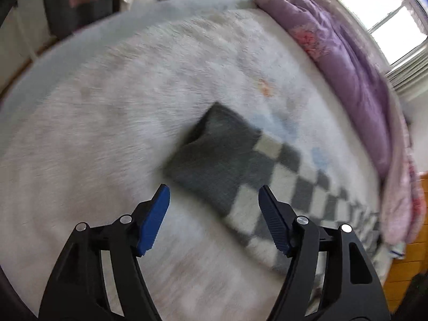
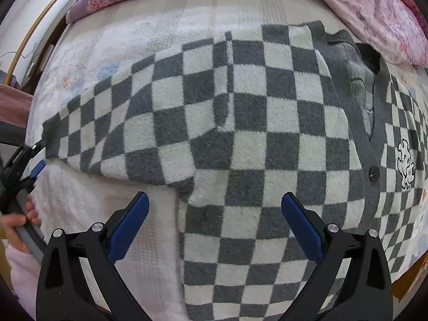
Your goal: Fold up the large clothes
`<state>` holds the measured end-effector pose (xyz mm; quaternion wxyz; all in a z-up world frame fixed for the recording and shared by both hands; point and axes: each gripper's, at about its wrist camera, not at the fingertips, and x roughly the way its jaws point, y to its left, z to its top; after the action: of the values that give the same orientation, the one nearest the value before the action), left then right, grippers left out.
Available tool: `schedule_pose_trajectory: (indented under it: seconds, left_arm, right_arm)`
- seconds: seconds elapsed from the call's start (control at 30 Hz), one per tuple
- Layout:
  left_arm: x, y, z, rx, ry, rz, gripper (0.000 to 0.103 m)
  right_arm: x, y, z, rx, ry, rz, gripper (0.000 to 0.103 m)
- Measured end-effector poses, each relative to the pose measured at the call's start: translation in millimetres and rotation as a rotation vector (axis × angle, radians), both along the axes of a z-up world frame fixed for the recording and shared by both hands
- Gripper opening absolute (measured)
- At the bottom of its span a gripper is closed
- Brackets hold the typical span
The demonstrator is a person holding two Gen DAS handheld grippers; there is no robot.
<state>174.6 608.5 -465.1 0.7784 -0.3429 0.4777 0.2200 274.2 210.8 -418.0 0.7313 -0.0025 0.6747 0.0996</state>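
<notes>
Right gripper (image 2: 215,224) points straight down over the checkered cardigan (image 2: 254,133), fingers spread wide, nothing between them. The cardigan lies flat on the white bedspread (image 2: 149,254), one sleeve stretched out sideways. Left gripper (image 1: 214,215) is tilted steeply downward just short of the grey sleeve cuff (image 1: 214,157), fingers parted and clear of the fabric. A person's hand (image 2: 18,224) grips its handle. Purple quilt (image 1: 355,61) is bunched along the far bed edge.

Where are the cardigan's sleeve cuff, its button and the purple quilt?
sleeve cuff (image 1: 214,144): left wrist view, grey ribbed end.
button (image 2: 374,174): right wrist view, its centre.
purple quilt (image 1: 345,53): left wrist view, heaped folds.
</notes>
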Motion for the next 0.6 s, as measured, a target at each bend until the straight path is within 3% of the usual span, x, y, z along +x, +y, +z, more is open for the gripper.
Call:
schedule_pose_trajectory:
  seconds: [0.13, 0.17, 0.3, 0.37, 0.43, 0.47, 0.5, 0.57, 0.6]
  left_arm:
    - [-6.9, 9.6, -29.7, -0.117, -0.022, 0.029, 0.07]
    - [-0.5, 11.6, -36.3, -0.105, -0.008, 0.033, 0.07]
    - [8.4, 16.1, -27.3, -0.035, -0.096, 0.047, 0.067]
    - [16.5, 19.6, -32.7, -0.039, -0.12, 0.043, 0.043]
    - [28.5, 18.5, -38.7, -0.028, -0.058, 0.014, 0.027]
    - [30.1, 16.0, -35.0, -0.008, -0.054, -0.01, 0.016]
    - [32.4, 10.5, -27.5, 0.016, -0.054, -0.039, 0.016]
    - [35.1, -2.3, -13.2, 0.091, -0.029, -0.077, 0.012]
    - [36.7, -14.3, -1.6, 0.152, -0.017, -0.103, 0.011]
  right_arm:
    - [6.6, -2.8, -3.3, 0.023, 0.006, 0.007, 0.095]
    - [7.4, -2.6, -3.7, 0.022, 0.004, 0.013, 0.095]
    - [6.8, 1.6, -4.8, 0.005, -0.013, 0.061, 0.095]
    - [5.0, 3.3, -8.3, -0.016, -0.017, 0.082, 0.095]
    - [3.3, 3.6, -13.5, -0.028, -0.022, 0.094, 0.094]
    - [3.1, 3.3, -15.1, -0.018, -0.027, 0.097, 0.085]
    - [3.7, 3.4, -17.7, 0.009, -0.026, 0.102, 0.079]
    - [7.5, 2.4, -23.7, 0.052, -0.027, 0.097, 0.054]
    - [10.1, 1.6, -26.9, 0.059, -0.032, 0.088, 0.047]
